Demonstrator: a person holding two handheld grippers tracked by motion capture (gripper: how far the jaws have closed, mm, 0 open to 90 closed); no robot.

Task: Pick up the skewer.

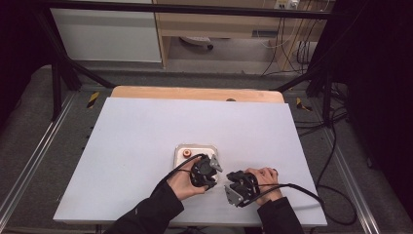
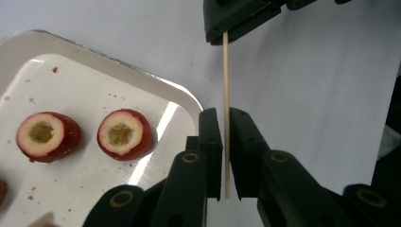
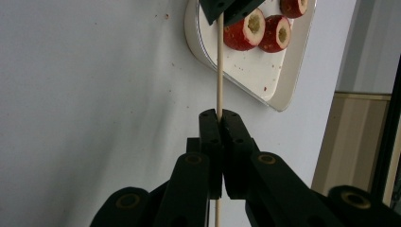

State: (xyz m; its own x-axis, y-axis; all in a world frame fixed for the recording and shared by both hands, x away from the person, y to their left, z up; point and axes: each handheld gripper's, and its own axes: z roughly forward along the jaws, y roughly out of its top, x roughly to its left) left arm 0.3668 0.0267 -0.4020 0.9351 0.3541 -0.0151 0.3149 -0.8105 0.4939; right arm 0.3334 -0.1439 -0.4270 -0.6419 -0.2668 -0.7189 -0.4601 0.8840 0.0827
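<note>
A thin wooden skewer (image 2: 226,71) spans the gap between my two grippers, just above the white table. My right gripper (image 3: 219,113) is shut on one end of the skewer (image 3: 219,66). My left gripper (image 2: 225,113) has the other end between its jaws, with a sliver of light beside the stick, so the pads stand slightly apart. A white tray (image 2: 189,97) beside the left gripper holds cored red fruit halves (image 2: 124,134), (image 2: 47,136). In the high view both grippers, left (image 1: 214,181) and right (image 1: 228,179), meet near the table's front edge, just in front of the tray (image 1: 195,147).
The white table top (image 1: 146,126) stretches wide to the left, right and back of the tray. A wooden strip (image 1: 195,92) runs along its far edge. Black frame posts and cables (image 1: 331,146) lie off the table's right side.
</note>
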